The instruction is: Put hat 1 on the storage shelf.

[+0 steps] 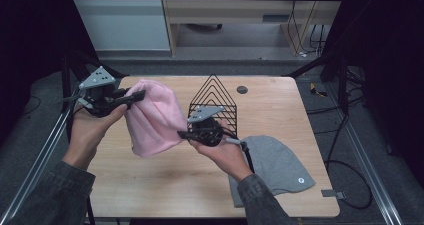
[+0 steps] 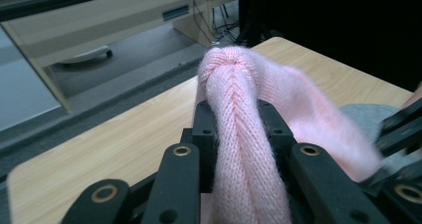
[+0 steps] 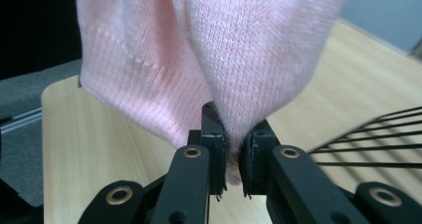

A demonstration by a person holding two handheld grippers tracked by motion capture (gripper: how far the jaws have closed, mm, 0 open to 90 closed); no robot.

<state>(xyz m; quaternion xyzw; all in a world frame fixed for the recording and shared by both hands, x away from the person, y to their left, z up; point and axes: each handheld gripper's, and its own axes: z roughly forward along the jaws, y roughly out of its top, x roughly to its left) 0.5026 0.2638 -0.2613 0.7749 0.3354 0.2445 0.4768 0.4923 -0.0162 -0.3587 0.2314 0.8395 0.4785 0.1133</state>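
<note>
Above the table: pink knit hat (image 1: 152, 117) held aloft, stretched between both grippers.
Left gripper (image 1: 131, 96): clamped on a bunched fold of the hat (gripper view shows this).
Right gripper (image 1: 184, 134): pinching the hat's edge.
High view: wire rack (image 1: 215, 97), grey hat (image 1: 277, 165).

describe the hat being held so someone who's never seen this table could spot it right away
On the wooden table, look left of the black wire rack. The pink hat hangs above the tabletop, pinched between two tools. It is fuzzy pink knit, unlike the grey hat lying flat.
</note>
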